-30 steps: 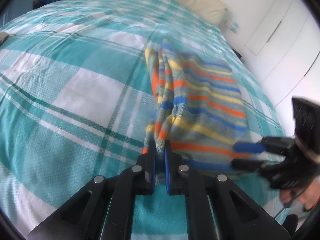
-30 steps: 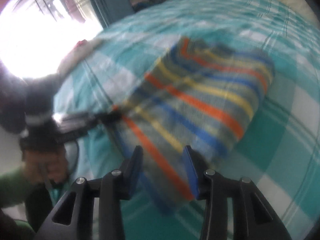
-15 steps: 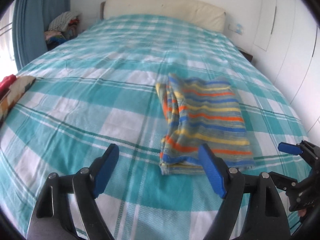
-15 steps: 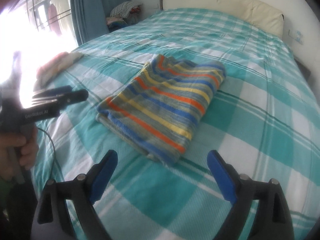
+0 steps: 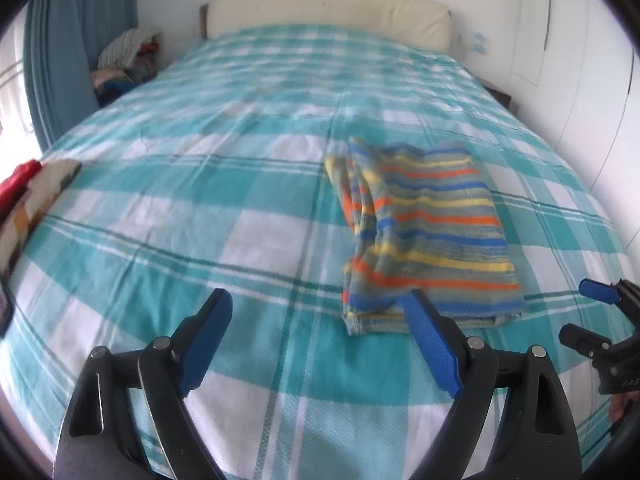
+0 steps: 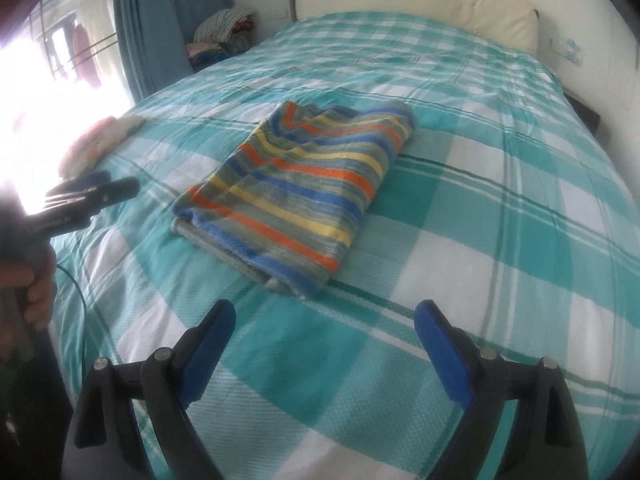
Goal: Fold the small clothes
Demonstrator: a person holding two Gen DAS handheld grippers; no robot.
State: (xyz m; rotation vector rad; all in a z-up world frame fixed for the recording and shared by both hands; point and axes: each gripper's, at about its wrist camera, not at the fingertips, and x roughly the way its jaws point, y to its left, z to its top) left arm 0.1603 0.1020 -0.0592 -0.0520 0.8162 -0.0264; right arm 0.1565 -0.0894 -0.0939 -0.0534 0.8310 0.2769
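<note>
Left gripper [image 5: 316, 320]: spread, empty; folded cloth [image 5: 428, 236] ahead-right, long axis pointing away. Right gripper [image 6: 324, 332]: spread, empty; cloth [image 6: 296, 196] ahead-left.

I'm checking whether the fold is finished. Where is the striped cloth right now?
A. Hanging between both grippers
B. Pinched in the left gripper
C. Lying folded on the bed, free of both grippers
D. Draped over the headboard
C: the striped cloth lies folded on the bed, with the left gripper and right gripper both open and clear of it.
</note>
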